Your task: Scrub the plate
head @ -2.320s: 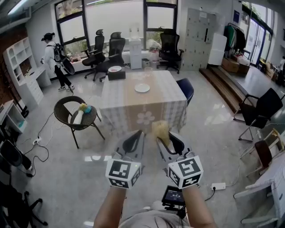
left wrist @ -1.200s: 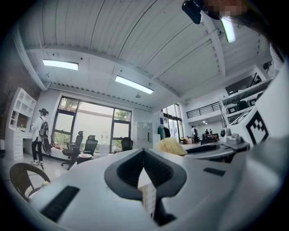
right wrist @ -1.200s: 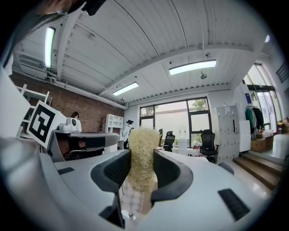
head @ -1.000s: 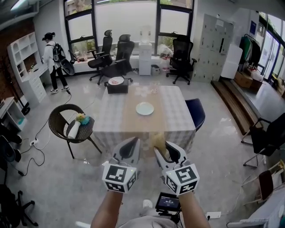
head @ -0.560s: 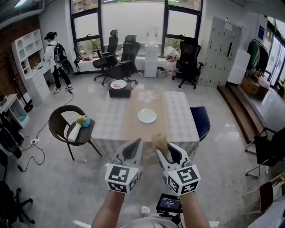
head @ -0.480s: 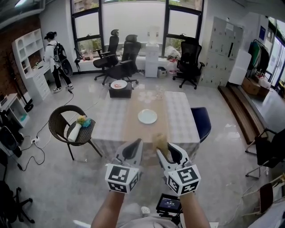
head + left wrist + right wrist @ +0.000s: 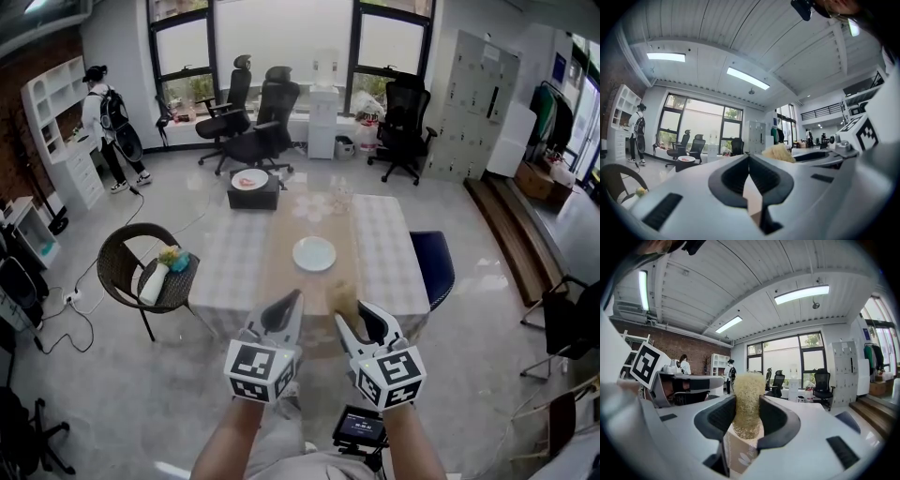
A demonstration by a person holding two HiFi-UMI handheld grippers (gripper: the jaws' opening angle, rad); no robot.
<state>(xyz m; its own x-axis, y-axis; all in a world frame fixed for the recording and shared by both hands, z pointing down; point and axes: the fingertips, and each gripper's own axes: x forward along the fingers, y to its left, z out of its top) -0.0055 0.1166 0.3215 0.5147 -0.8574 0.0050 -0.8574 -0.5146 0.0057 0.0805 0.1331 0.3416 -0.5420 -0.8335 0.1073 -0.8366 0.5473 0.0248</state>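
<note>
A white plate (image 7: pixel 314 253) lies on the tan runner of a checked-cloth table (image 7: pixel 384 258), ahead of both grippers and well apart from them. My right gripper (image 7: pixel 359 317) is shut on a yellowish fibrous scrubber (image 7: pixel 341 296), which stands up between its dark pads (image 7: pixel 774 416). In the right gripper view the scrubber (image 7: pixel 747 399) fills the gap of the right gripper (image 7: pixel 746 405). My left gripper (image 7: pixel 289 305) is held beside it over the floor. Its jaws meet at the tip with nothing between them, as the left gripper view shows at the left gripper (image 7: pixel 749 161).
A wicker chair (image 7: pixel 127 246) holding a bottle and a toy stands left of the table. A blue chair (image 7: pixel 436 262) is at its right side. A black box (image 7: pixel 251 192) with a dish sits beyond it, then office chairs (image 7: pixel 258 122). A person (image 7: pixel 101 117) stands far left.
The table and plate have come closer and lower in the head view. Both grippers keep the same pose, scrubber still held. The person at far left has shifted slightly.
</note>
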